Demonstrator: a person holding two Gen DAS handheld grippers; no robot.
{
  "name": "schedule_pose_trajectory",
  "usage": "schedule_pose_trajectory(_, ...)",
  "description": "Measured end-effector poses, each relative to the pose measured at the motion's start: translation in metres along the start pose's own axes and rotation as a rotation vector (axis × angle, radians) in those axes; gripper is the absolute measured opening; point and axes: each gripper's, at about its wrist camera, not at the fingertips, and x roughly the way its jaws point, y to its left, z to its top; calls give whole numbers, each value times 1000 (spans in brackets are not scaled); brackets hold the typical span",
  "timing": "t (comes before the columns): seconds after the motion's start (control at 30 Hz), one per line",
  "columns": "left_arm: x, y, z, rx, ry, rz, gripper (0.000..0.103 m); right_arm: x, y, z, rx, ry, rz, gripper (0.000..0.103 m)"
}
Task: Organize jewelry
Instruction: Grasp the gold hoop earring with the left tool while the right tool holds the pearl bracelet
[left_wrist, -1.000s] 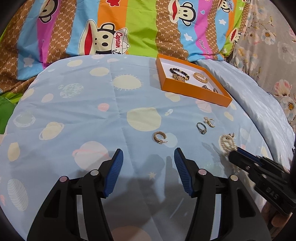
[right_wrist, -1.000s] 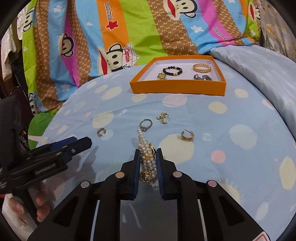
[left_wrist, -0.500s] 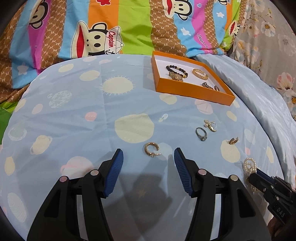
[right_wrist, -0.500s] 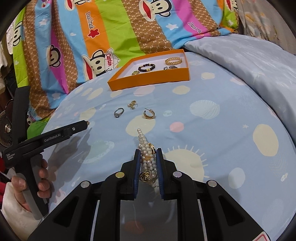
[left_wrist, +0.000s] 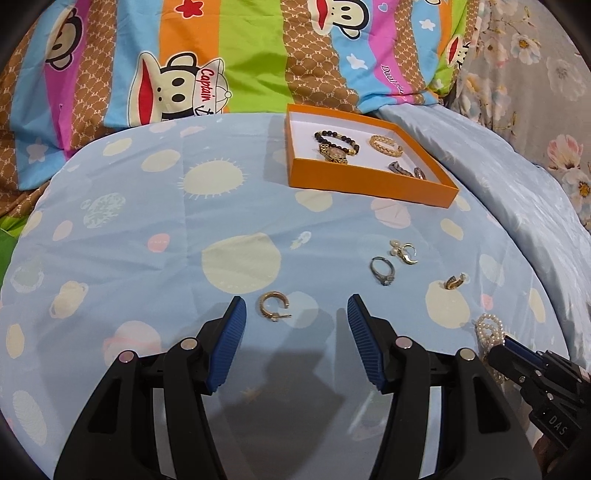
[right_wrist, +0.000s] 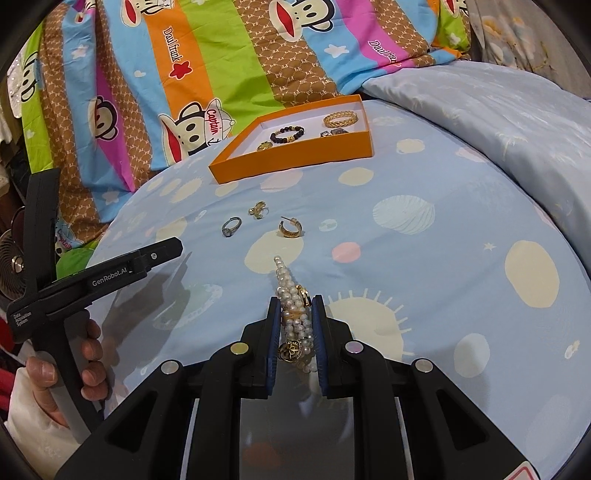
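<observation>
An orange tray (left_wrist: 369, 182) (right_wrist: 295, 162) on the blue bedspread holds a dark bead bracelet (left_wrist: 336, 138), a gold watch (left_wrist: 334, 155), a gold bangle (left_wrist: 384, 144) and small pieces. My right gripper (right_wrist: 295, 306) is shut on a pearl bracelet (right_wrist: 291, 299), also seen at the right edge of the left wrist view (left_wrist: 489, 328). My left gripper (left_wrist: 295, 314) is open and empty just above a gold hoop earring (left_wrist: 273, 304). Loose on the cover lie a silver ring (left_wrist: 382, 271) (right_wrist: 231, 226), a pearl earring (left_wrist: 402, 251) (right_wrist: 258, 209) and another gold hoop (left_wrist: 454, 281) (right_wrist: 290, 229).
A striped monkey-print quilt (left_wrist: 184, 66) is bunched behind the tray. A pale blue pillow (right_wrist: 498, 110) rises at the right. A floral sheet (left_wrist: 535, 74) lies far right. A small fan (right_wrist: 14, 258) stands off the bed's left edge.
My right gripper has pulled back and away from the loose jewelry with the pearl bracelet held. My left gripper has moved forward, so the gold hoop now sits closer between its open fingers.
</observation>
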Motion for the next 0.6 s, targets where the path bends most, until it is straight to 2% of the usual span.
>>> schedule_pose_trajectory(0.13,6,-2,1,-3,20,17,55,1,-2,1,10,6,3,16)
schedule_pose_trajectory(0.23,8,1,1,-18,27,33,51,2,-2,1,7,6,4,16)
schedule_pose_trajectory(0.3,9,2,1,-19,23,43,43,2,-2,1,7,6,5,16)
schedule_pose_trajectory(0.37,8,5,1,-29,20,28,27,2,-2,1,7,7,6,16)
schedule_pose_trajectory(0.43,7,8,0,-40,20,7,16,2,-2,1,6,6,6,16)
schedule_pose_trajectory(0.6,4,8,-2,-36,18,-17,16,2,-2,0,7,5,7,16)
